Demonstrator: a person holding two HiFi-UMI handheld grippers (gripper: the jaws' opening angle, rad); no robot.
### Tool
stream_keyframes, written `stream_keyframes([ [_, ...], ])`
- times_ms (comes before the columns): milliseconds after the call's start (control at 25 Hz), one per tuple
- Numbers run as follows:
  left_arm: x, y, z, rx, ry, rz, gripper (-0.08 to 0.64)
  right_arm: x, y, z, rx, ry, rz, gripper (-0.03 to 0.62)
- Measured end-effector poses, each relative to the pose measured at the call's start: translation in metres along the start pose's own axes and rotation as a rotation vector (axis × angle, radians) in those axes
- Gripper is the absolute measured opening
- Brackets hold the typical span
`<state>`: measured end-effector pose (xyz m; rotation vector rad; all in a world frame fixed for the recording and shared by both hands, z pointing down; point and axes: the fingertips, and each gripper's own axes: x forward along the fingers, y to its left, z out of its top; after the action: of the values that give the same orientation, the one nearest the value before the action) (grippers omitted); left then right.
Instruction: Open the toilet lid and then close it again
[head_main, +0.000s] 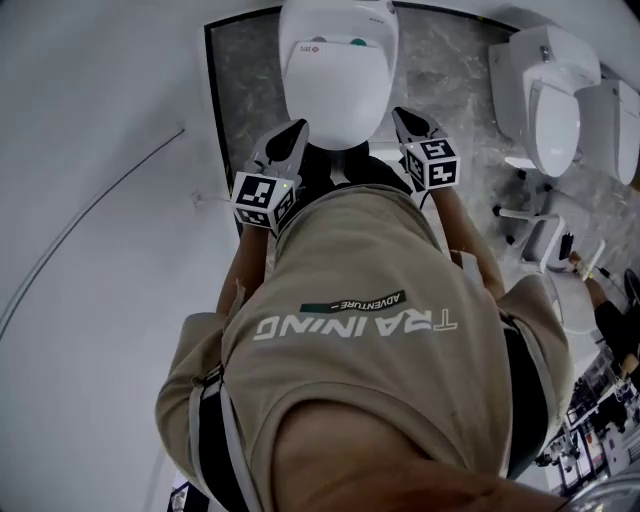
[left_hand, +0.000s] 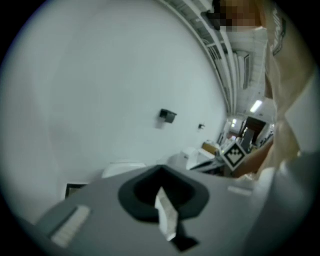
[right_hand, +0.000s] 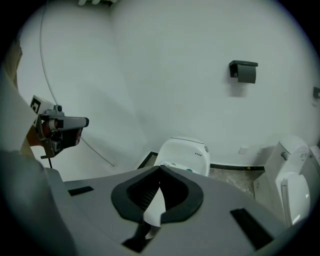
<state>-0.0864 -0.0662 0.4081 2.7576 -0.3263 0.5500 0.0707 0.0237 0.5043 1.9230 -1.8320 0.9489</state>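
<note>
Glossy white oval toilet lid (head_main: 338, 75), seemingly down, left gripper (head_main: 296, 128) and right gripper (head_main: 402, 115) jaws pressed together

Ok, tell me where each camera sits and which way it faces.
Head view: on the person's head, looking down on the closed toilet; shirt, left gripper and right gripper show.
Left gripper view: on the left gripper, facing the wall and its dark holder; shut jaws show.
Right gripper view: on the right gripper, facing the toilet; shut jaws show.
Shared: both gripper views catch the holder.
</note>
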Motion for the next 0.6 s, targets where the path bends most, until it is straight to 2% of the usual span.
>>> stream_keyframes([
  [160,-0.01,0.03,0.001,0.026,0.024,-0.007,0.0,-0.008,0.016,0.006,0.09,-0.024,-0.06,0.014],
  [320,-0.021,0.059,-0.015,0.014,0.058,-0.003,0.0,-0.006,0.033,-0.013,0.114,0.014,-0.092,0.014],
  [480,-0.019,0.08,-0.056,0.01,0.138,-0.03,0.0,0.001,0.035,-0.053,0.139,0.094,-0.126,0.014],
  [600,-0.007,0.09,-0.109,-0.024,0.262,-0.064,0.0,0.013,0.032,-0.091,0.186,0.154,-0.117,0.015],
])
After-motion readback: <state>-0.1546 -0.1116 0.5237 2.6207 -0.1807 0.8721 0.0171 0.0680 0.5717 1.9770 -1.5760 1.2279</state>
